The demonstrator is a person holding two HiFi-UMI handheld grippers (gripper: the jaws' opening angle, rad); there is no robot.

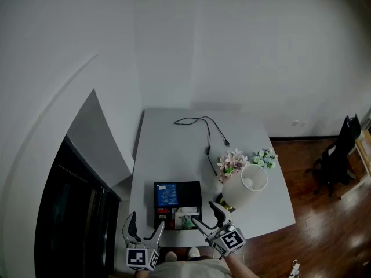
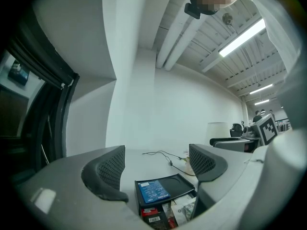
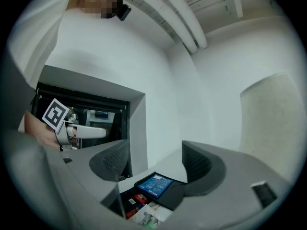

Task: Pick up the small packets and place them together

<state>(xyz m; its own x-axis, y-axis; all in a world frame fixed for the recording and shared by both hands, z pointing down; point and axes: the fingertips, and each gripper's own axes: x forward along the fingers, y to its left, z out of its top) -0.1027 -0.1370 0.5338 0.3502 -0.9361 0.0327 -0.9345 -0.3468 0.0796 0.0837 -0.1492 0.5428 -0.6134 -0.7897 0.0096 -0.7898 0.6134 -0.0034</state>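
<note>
You are holding the left gripper (image 1: 145,229) with its jaws standing wide apart and nothing between the pads. It is hovering just off the near edge of the table (image 1: 174,149). From this gripper, the small packets (image 1: 177,218) are lying ahead, lower and a little to its right. In the left gripper view they are showing low between the jaws (image 2: 165,214), just in front of a black tray (image 2: 175,186) that is carrying a flat blue packet (image 2: 153,190). The cluster is running sideways along the table's near edge, so its long axis is crossing the line of both grippers. A red packet is sitting at the end nearer the left gripper, with white and green ones beside it toward the right. You are holding the right gripper (image 1: 207,216) just as open and just as empty. From it the packets are lying ahead, below and slightly to its left (image 3: 141,210). Its inner jaw is looking closest to the white and green packets, so that hand is probably the nearer one. The packets are looking thin and flat, some overlapping, so you are likely needing a low, edge-on approach.
</note>
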